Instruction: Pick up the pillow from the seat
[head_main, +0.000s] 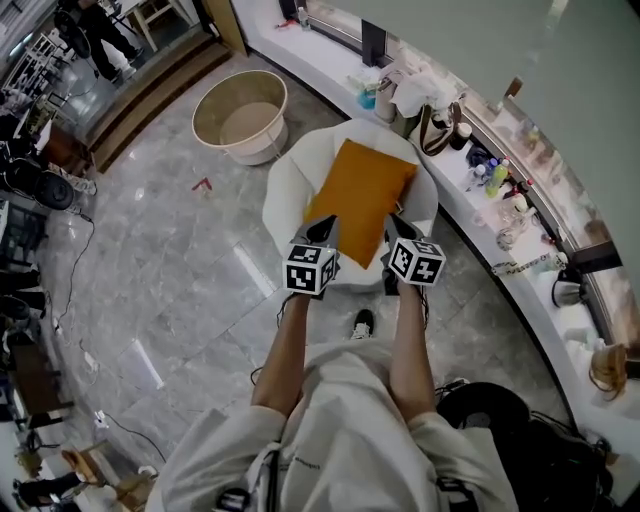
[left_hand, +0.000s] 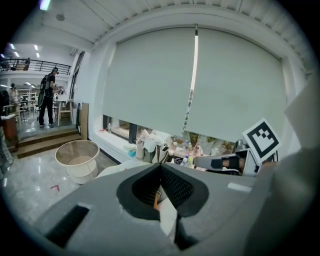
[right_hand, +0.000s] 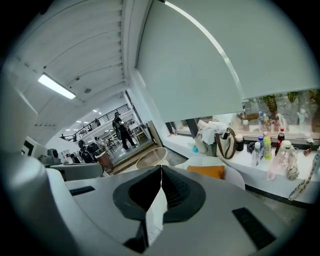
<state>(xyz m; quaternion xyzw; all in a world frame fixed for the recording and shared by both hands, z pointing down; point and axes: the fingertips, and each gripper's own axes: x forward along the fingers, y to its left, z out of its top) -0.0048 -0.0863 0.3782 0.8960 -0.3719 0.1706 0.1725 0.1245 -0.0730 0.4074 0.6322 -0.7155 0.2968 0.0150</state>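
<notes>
Your left gripper and right gripper each have their jaws pressed together with nothing between them. You hold both over the near edge of the orange pillow, which lies flat on the white seat.

The white seat on the marble floor carries an orange pillow.
</notes>
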